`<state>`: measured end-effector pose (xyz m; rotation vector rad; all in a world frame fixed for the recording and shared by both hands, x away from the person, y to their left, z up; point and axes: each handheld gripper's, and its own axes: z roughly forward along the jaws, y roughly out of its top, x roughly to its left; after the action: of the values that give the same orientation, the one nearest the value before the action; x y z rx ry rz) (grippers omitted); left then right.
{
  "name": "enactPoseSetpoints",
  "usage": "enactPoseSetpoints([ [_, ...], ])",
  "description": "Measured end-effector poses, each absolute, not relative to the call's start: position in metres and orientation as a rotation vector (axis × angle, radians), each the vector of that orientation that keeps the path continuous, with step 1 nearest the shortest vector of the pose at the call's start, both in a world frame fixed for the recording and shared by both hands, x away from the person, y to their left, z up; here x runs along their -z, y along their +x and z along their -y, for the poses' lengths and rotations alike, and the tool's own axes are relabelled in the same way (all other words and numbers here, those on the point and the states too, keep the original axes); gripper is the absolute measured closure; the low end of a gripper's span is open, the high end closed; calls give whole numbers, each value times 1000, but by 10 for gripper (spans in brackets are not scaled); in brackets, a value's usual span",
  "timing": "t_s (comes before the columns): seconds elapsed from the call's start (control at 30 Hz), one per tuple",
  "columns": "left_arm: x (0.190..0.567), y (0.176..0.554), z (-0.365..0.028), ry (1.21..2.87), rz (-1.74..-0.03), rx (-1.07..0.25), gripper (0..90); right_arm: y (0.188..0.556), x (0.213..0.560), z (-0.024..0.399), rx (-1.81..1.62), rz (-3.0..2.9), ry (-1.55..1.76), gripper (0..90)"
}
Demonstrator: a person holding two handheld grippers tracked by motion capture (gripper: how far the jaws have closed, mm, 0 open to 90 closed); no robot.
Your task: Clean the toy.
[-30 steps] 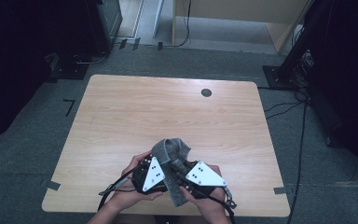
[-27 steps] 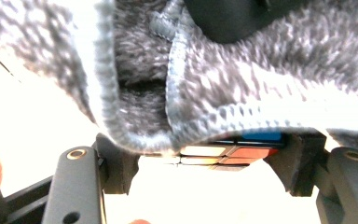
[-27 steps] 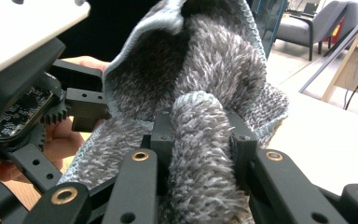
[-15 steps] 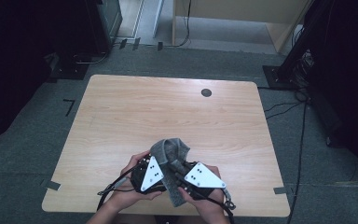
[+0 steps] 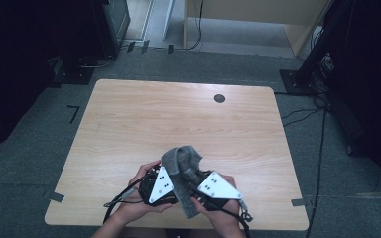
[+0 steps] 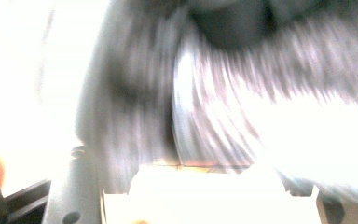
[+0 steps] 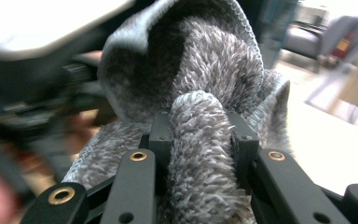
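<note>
Person at the near edge of a light wooden table (image 5: 144, 119), a gripper in each hand, both working one grey fuzzy cloth (image 5: 181, 159). In the high view the cloth sits bunched between the two grippers, raised above the table near its front edge, with one strip hanging down between the hands toward the person.

Left gripper (image 5: 164, 174): held in the left hand (image 5: 138, 208), grey three-cornered plate on top, pointed at the bunch. The left gripper view is blurred and overexposed; grey ribbed cloth (image 6: 205, 116) sits right against the camera. Fingers are closed narrow and look clamped on the cloth, though the blur hides the contact itself.

Right gripper (image 7: 200, 135): held in the right hand (image 5: 225, 218); in the high view it (image 5: 196, 176) angles in from the right, just beside the left one. The right gripper view is sharp: the black fingers (image 7: 161, 133) squeeze a rolled fold of the cloth (image 7: 200, 65) on both sides, narrow gap, fold standing upright between them. Above the fold the cloth arches over like a hood, fluffy side facing the camera, smoother knit edge on the outside.

A black cable (image 5: 121, 198) trails from the left gripper off the near table edge. A small dark round disc (image 5: 220, 98) lies at the far side of the table, well apart from the hands. Grey carpet floor (image 5: 39, 163) around the table.
</note>
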<state>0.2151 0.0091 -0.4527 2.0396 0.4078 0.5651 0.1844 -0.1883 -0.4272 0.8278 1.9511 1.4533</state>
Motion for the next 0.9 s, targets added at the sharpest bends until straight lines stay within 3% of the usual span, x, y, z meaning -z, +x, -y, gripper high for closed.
enactPoseSetpoints([
  [0.2, 446, 214, -19, 1933, -369, -506, 343, 196, 419, 224, -1647, -1862, 991, 706],
  [0.33, 441, 213, -26, 1876, -355, -469, 343, 201, 424, 227, -1769, -1862, 1031, 709],
  [0.57, 436, 213, -32, 1814, -354, -442, 343, 211, 436, 233, -1671, -1904, 1119, 710],
  [0.9, 436, 217, -34, 1823, -378, -431, 343, 196, 418, 222, -1780, -1865, 1000, 703],
])
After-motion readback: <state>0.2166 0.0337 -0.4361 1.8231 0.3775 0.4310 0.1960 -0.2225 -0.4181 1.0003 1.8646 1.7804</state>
